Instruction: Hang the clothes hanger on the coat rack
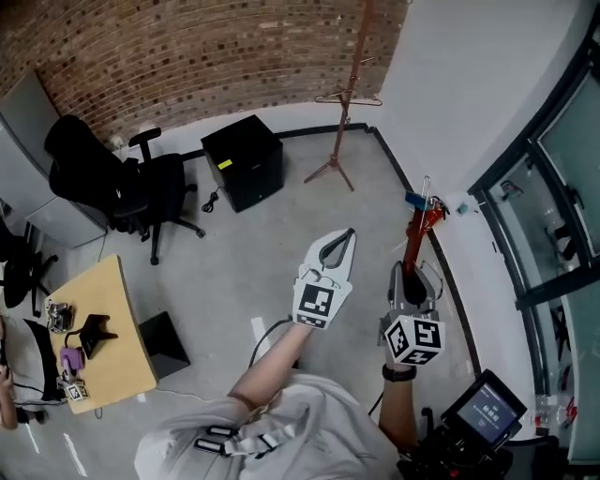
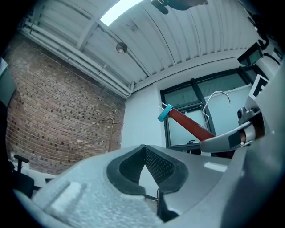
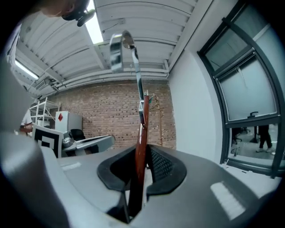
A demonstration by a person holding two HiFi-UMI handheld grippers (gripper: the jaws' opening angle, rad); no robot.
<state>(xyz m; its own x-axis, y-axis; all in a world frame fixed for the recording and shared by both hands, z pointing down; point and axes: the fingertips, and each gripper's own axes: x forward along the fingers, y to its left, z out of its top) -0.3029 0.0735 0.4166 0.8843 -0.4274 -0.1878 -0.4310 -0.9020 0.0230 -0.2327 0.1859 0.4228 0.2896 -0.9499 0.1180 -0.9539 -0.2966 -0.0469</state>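
One wooden hanger — clamped in the right tool.

A red brick wall closes the far end of the room and meets a plain white wall at the corner. The floor is smooth and grey. A black office chair stands beside a black cabinet near the brick, and a pale wooden desk sits apart at the left. Tall windows in dark frames line the right side. Overhead, a white ribbed ceiling carries a lit strip light
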